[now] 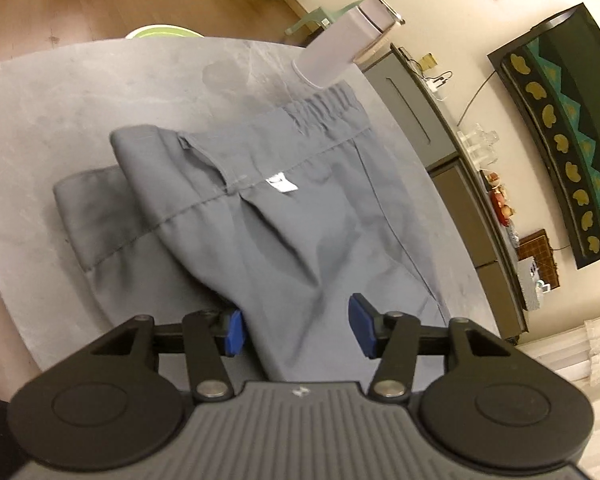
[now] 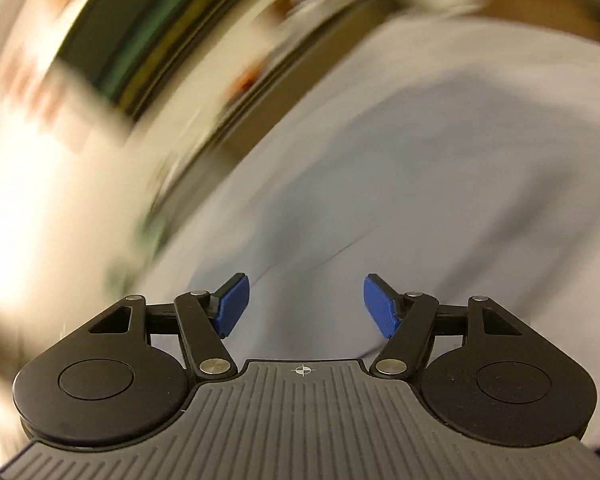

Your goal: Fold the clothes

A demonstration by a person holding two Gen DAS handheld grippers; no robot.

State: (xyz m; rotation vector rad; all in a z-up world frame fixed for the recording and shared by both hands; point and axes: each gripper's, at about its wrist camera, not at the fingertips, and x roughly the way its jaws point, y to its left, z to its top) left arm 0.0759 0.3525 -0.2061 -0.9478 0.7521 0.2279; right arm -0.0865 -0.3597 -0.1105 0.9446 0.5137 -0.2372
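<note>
On the grey desk [image 1: 80, 92], grey trousers [image 1: 292, 216] lie folded over, elastic waistband toward a pale lidded tumbler [image 1: 344, 48] whose contents stay hidden, a fold running between the spread, released pads of the left tool [image 1: 296, 330], while the right tool [image 2: 305, 306] gapes empty amid blur.

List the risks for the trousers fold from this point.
The white bottle stands right at the waistband of the grey trousers; dragging cloth could tip it. The left gripper straddles the fabric with open jaws, so it may slip free. The right wrist view is heavily blurred, making placement uncertain.
</note>
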